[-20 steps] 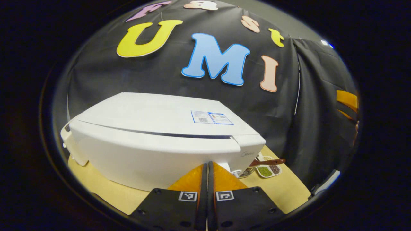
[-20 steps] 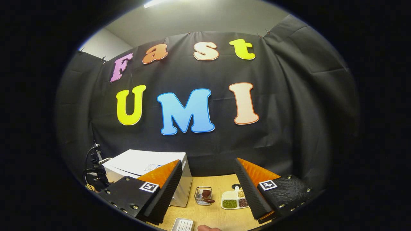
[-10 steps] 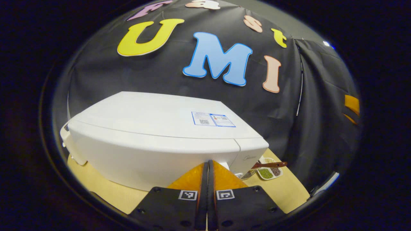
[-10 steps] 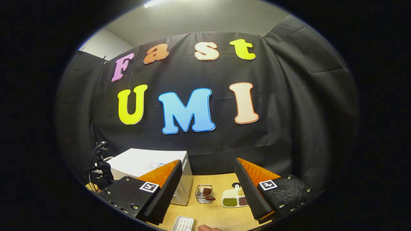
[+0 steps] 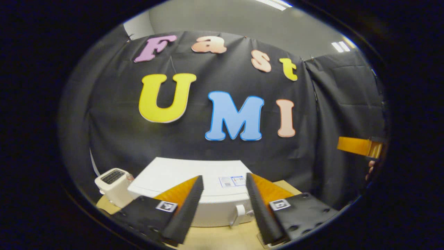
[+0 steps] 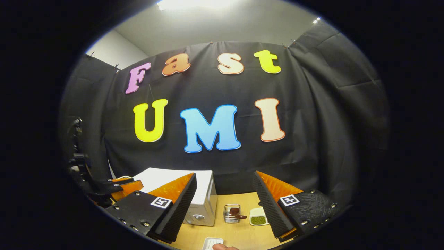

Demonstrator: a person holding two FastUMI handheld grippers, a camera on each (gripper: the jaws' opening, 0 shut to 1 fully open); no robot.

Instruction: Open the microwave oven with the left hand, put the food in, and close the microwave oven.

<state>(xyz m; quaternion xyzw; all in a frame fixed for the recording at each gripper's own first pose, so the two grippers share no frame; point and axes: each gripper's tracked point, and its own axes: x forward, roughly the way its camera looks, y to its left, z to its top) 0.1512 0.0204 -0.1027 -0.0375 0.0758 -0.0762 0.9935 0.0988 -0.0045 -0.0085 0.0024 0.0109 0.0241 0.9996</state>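
Note:
The white microwave (image 5: 194,180) stands on the wooden table with its door shut against the body; a small white handle (image 5: 239,210) shows on its front. My left gripper (image 5: 223,177) is open, held back from and above the microwave, nothing between its fingers. In the right gripper view the microwave (image 6: 204,198) stands at lower left, and the left gripper (image 6: 125,183) hangs beside it at the far left. My right gripper (image 6: 223,175) is open and empty, raised above the table. It also appears as an orange finger, the right gripper (image 5: 359,146), at the far right edge.
A small white appliance (image 5: 112,184) stands left of the microwave. Right of the microwave sit a wire basket (image 6: 231,213) holding something brown and a divided dish (image 6: 258,219) with green beans. A white tray (image 6: 212,243) and a fingertip (image 6: 222,247) lie at the near edge.
The microwave door's gap closed under my shut left gripper. That gripper then pulled back, rose and opened. The right gripper shifted slightly, staying open.

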